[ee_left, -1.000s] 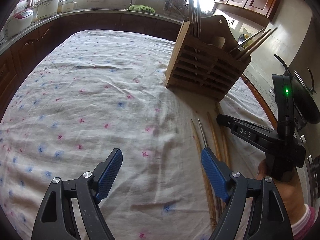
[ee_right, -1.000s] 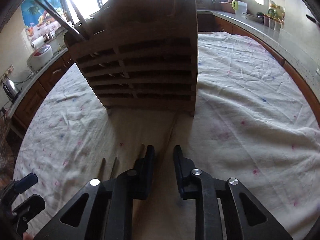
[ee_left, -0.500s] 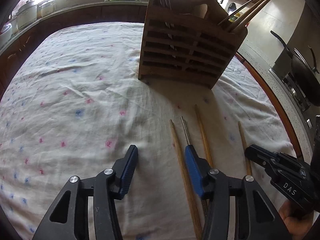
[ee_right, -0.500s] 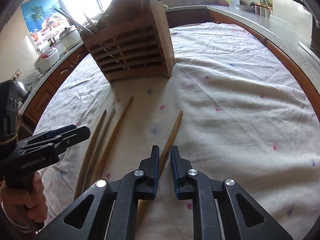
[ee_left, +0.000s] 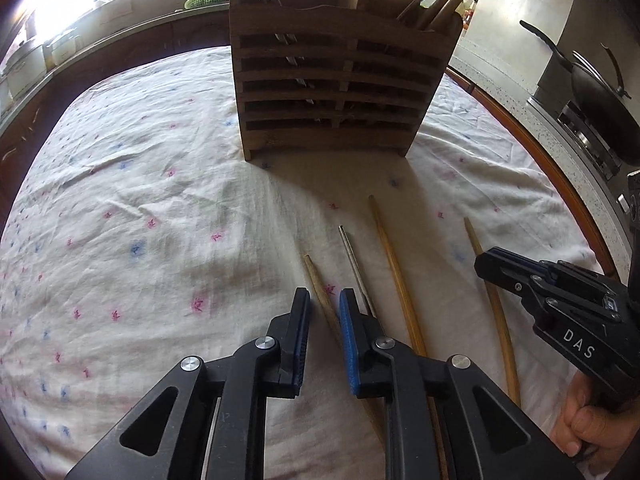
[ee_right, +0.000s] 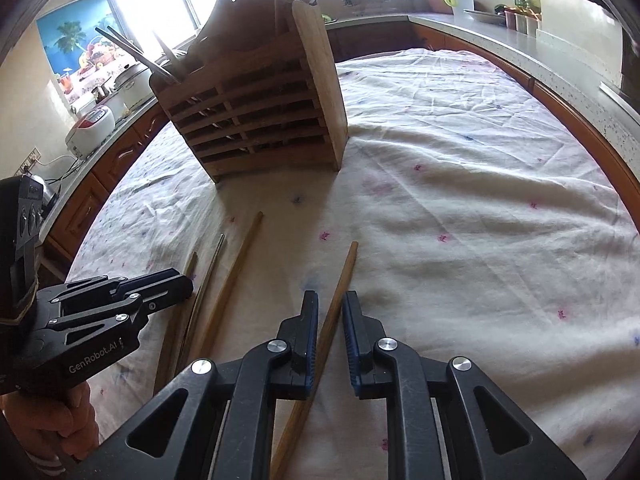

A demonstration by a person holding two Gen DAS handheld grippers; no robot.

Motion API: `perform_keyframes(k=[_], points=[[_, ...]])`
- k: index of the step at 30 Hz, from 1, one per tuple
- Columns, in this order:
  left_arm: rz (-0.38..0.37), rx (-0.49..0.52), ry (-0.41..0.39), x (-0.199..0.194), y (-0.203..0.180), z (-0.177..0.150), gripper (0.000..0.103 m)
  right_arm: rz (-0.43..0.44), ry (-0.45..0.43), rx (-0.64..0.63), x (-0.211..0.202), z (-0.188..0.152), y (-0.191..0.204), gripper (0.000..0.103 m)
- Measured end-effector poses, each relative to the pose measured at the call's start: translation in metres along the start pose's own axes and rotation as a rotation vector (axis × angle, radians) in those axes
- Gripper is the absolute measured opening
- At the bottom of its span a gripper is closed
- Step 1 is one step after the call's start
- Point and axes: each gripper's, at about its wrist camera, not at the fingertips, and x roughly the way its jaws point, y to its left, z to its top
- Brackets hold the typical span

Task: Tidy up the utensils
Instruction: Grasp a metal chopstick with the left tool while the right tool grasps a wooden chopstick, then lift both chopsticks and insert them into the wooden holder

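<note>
Your chopsticks lie loose on the bench, on a white cloth (ee_left: 132,200) dotted with small pink and blue flowers, in front of the wooden holder (ee_left: 340,92). You can count four: three of wood and one thin metal one.

In the left wrist view they run, from left to right, as a brown wooden chopstick (ee_left: 320,292), the metal chopstick (ee_left: 354,262), a paler long wooden chopstick (ee_left: 394,272) and a far wooden chopstick (ee_left: 490,300). All four lie flat, roughly side by side, long axes running from you toward the holder, tips at that end. The outer ones look bowed, which may be only the lens.

The holder is a slatted box standing upright, with more chopsticks and utensils leaning out of its top on both sides.

Your left gripper (ee_left: 324,304) is closing around the brown wooden chopstick, which lies between its blue pads; a gap shows on each side, so it does not yet pinch.

Your right gripper (ee_right: 330,308) is nearly pressed together astride the far wooden chopstick (ee_right: 340,284); whether the pads press on it you cannot tell.
</note>
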Motion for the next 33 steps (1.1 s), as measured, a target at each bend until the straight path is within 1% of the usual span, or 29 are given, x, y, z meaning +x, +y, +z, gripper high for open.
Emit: perform_keyframes(k=[4,9,11,13,15,17,20,23,26,28,33], points=[[0.037,0.038,-0.011,0.004,-0.008,0.006,0.015,-0.015,-0.007,0.001,0.005,0.005,0.000,0.014],[0.072,0.093,-0.057,0.008,-0.018,0.002,0.008,-0.057,-0.008,-0.050,0.012,0.009,0.008,0.015],[0.062,0.083,-0.058,0.008,-0.017,0.001,0.006,-0.074,-0.006,-0.066,0.012,0.009,0.010,0.013],[0.037,0.058,-0.056,0.004,-0.012,-0.001,0.004,-0.093,-0.007,-0.080,0.011,0.009,0.012,0.009],[0.011,0.035,-0.065,-0.003,-0.006,-0.005,0.003,-0.061,-0.006,-0.061,0.009,0.008,0.010,0.008],[-0.012,0.012,-0.084,-0.016,0.000,-0.008,0.003,-0.036,-0.012,-0.039,0.002,0.006,0.007,0.007],[-0.072,-0.029,-0.125,-0.041,0.011,-0.012,0.003,0.004,-0.048,-0.014,-0.016,0.007,0.006,0.006],[-0.125,-0.063,-0.181,-0.071,0.019,-0.014,0.003,0.047,-0.105,-0.004,-0.042,0.010,0.009,0.006],[-0.179,-0.097,-0.242,-0.103,0.028,-0.016,0.003,0.070,-0.167,-0.009,-0.071,0.016,0.014,0.005],[-0.196,-0.102,-0.283,-0.127,0.035,-0.019,0.003,0.084,-0.209,-0.011,-0.090,0.021,0.018,0.005],[-0.206,-0.100,-0.378,-0.176,0.046,-0.030,0.003,0.114,-0.311,-0.020,-0.134,0.032,0.028,0.005]])
